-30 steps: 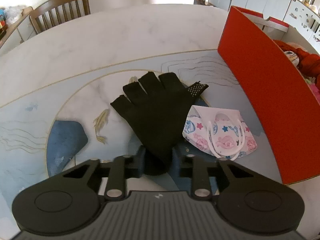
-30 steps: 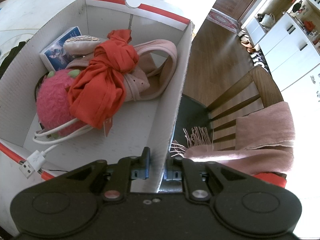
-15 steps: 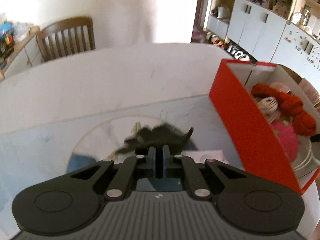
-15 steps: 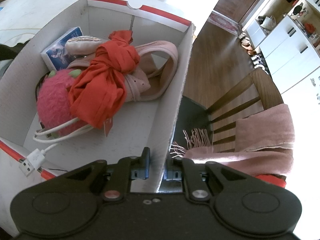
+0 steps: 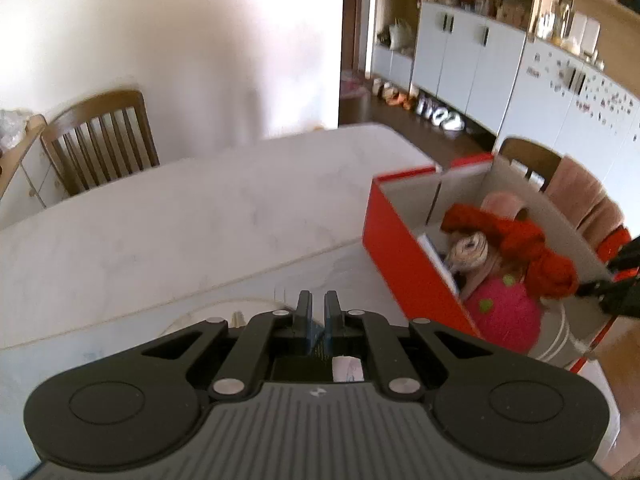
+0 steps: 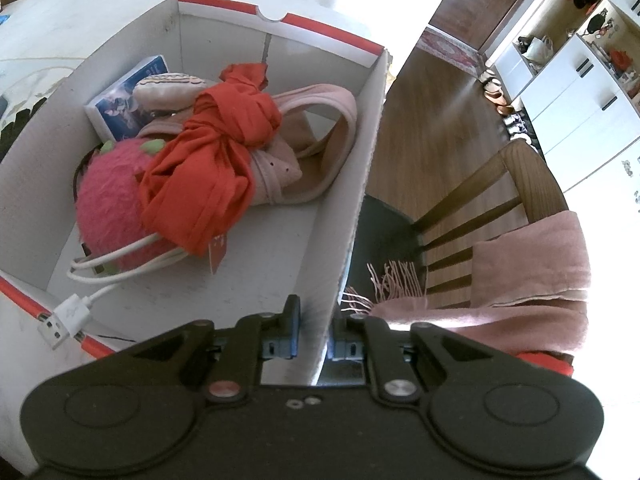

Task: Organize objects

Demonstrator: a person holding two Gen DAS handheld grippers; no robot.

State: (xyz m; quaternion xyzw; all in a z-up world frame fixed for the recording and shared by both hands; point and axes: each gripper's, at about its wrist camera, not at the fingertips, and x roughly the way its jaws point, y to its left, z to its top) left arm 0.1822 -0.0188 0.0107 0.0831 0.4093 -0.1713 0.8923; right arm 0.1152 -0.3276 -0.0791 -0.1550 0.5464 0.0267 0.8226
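- Left tool (image 5: 316, 312), clenched on the black fabric glove, had lifted off the marble tabletop (image 5: 200, 216).
- Right tool (image 6: 314, 320) still pinched the red cardboard box's wall (image 6: 352, 200); boxing comes next.

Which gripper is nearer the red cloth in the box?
Right. The right gripper is clamped on the box wall beside the red cloth; the left gripper is outside the box, above the table.

My two grippers (image 5: 315, 307) (image 6: 316, 312) are matte black, with round side discs, silver screws on the linkage arms, blue pads (image 5: 308, 326) and ribbed grey backs.
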